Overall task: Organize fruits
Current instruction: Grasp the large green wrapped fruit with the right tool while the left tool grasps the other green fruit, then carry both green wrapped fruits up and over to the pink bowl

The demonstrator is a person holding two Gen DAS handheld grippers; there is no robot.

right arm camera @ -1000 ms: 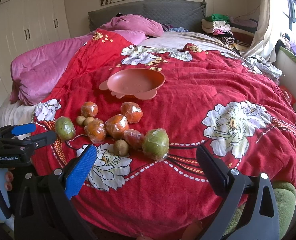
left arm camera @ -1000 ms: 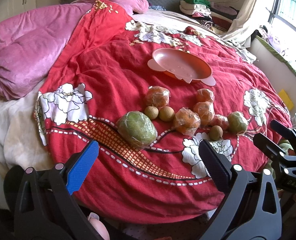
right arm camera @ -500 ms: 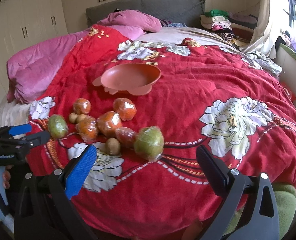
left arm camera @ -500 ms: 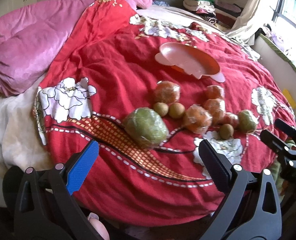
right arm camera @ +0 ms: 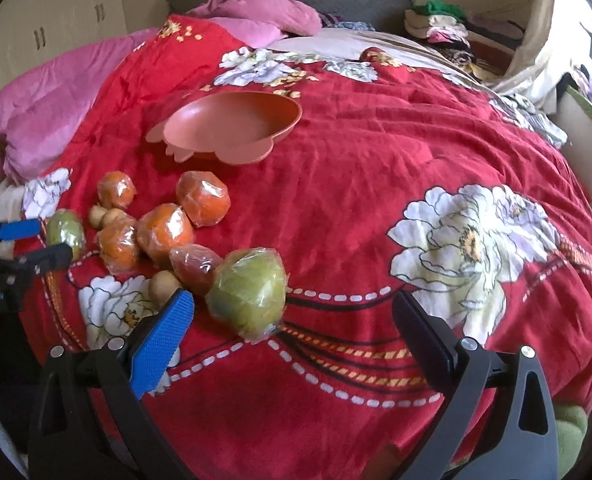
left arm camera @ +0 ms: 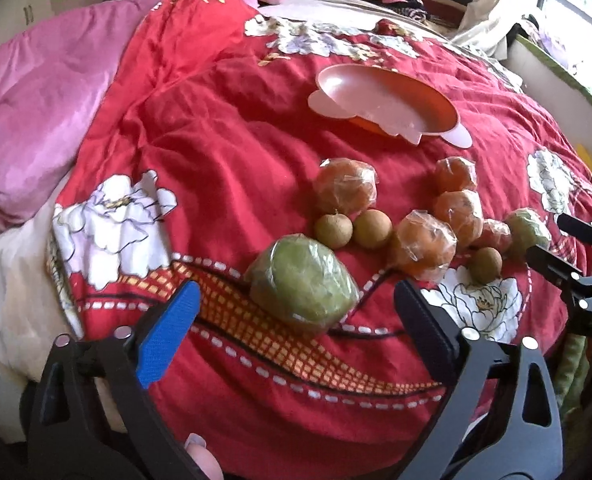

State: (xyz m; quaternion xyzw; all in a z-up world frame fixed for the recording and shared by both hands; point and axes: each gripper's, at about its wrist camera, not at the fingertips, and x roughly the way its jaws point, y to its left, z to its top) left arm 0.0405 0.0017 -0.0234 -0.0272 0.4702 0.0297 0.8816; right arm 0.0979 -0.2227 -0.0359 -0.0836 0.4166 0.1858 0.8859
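Note:
A wrapped green fruit [left arm camera: 301,282] lies on the red quilt [left arm camera: 200,152], just beyond my left gripper [left arm camera: 296,292]. Its jaws are closing, with the fruit in line between the tips and the pads clear of it. Behind it sit several wrapped oranges [left arm camera: 345,190], small brown fruits [left arm camera: 333,230] and a red wrapped fruit [left arm camera: 493,236]. A second green fruit [right arm camera: 248,292] lies just ahead of my open right gripper [right arm camera: 292,300], left of its middle, untouched. The orange plate [right arm camera: 232,128] stands empty farther back. Each gripper shows in the other's view: the right gripper [left arm camera: 555,240] and the left gripper [right arm camera: 42,242].
A pink duvet [left arm camera: 36,112] is bunched along the left of the bed, with a pink pillow [right arm camera: 264,12] at the grey headboard. Folded clothes [right arm camera: 439,24] are piled at the back right near a window. The quilt drops off at the near edge below both grippers.
Both grippers have come forward and down towards the fruit pile. Each green fruit now looms larger and sits close to its gripper's fingertips. No fruit has moved.

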